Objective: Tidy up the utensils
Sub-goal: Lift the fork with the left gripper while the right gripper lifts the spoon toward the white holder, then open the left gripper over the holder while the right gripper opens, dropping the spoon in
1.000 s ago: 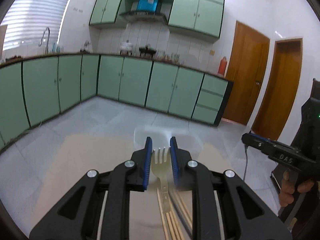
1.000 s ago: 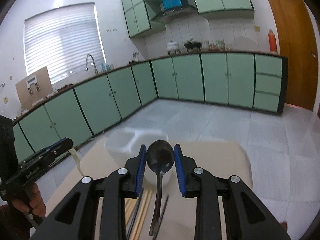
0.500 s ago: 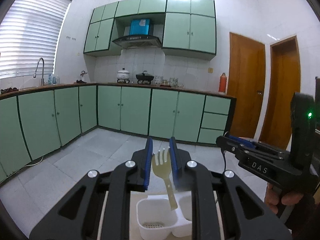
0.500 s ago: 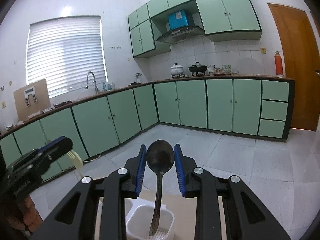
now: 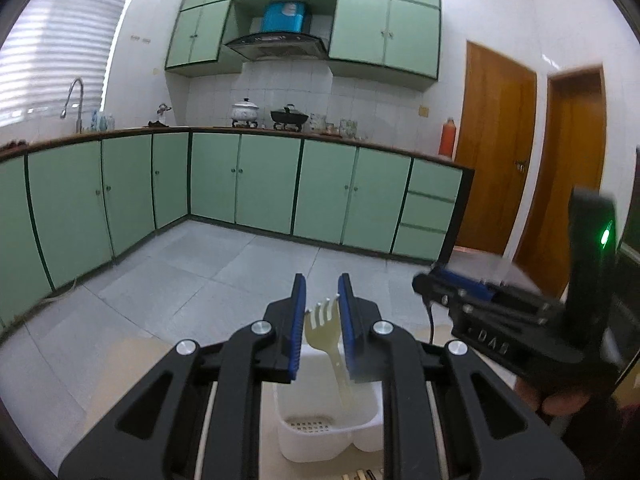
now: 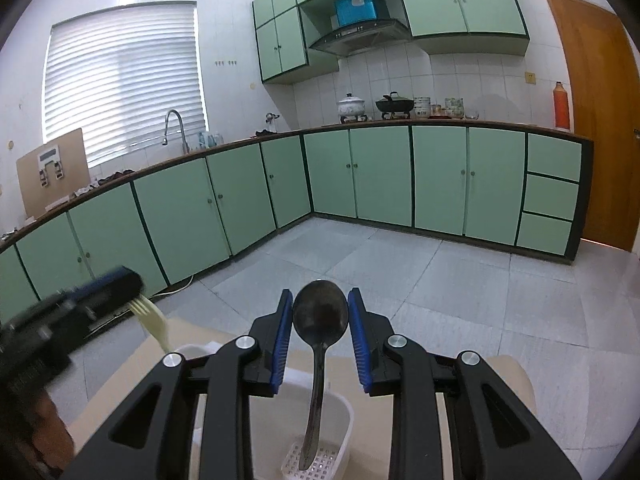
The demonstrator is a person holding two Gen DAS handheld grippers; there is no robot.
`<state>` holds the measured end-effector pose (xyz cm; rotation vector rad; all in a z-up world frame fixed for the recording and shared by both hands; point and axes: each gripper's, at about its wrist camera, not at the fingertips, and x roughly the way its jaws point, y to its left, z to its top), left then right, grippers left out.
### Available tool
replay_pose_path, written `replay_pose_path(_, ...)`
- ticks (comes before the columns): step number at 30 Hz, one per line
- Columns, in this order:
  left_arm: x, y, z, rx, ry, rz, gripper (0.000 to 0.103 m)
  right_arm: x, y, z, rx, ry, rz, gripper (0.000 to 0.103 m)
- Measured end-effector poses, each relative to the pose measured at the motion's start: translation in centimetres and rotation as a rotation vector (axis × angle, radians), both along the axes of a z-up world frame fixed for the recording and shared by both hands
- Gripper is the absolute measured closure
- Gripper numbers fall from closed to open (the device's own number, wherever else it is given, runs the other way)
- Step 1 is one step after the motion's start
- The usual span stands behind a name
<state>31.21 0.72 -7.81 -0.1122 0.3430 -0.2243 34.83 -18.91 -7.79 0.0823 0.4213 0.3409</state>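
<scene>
Cream plastic fork (image 5: 323, 325) is pinched tines-up in the left gripper (image 5: 322, 300), its handle reaching down into the white caddy (image 5: 320, 432). Only the right wrist view shows the dark spoon (image 6: 320, 316) clamped in the right gripper (image 6: 320, 312), handle dipping into a perforated compartment.

The mouth of the white plastic two-compartment utensil holder (image 5: 328, 432) is partly taken up at 12 o'clock by the cream plastic fork (image 5: 325, 334) clamped in the left gripper (image 5: 322, 300). Its perforated floor is left open at 6 o'clock. Passage at 3 o'clock is blocked by the right gripper (image 5: 476, 296). In the right wrist view, one compartment (image 6: 320, 452) is occupied by the dark metal spoon (image 6: 319, 322).
</scene>
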Motion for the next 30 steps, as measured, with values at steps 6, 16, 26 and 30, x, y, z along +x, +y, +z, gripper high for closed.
replay_pose_path(6,-1.3,1.7,2.1,-0.023,-0.038,-0.008,0.088,-0.5,-0.6,0.7,0.025,-0.014,0.002,0.075)
replay_pose_path(16,-0.2,-0.2,1.1,0.077,-0.020,-0.032,0.088,-0.2,-0.2,0.2,0.009,-0.007,-0.004,0.075)
replay_pose_path(26,1.6,0.2,-2.3,0.047,0.076,-0.010,0.059,-1.1,0.0,-0.4,-0.002,0.013,0.005,0.065)
replay_pose_path(30,0.7,0.7,-2.2,0.033,0.079,0.004,0.054,-2.0,-0.6,-0.4,-0.006,0.024,-0.016,0.055)
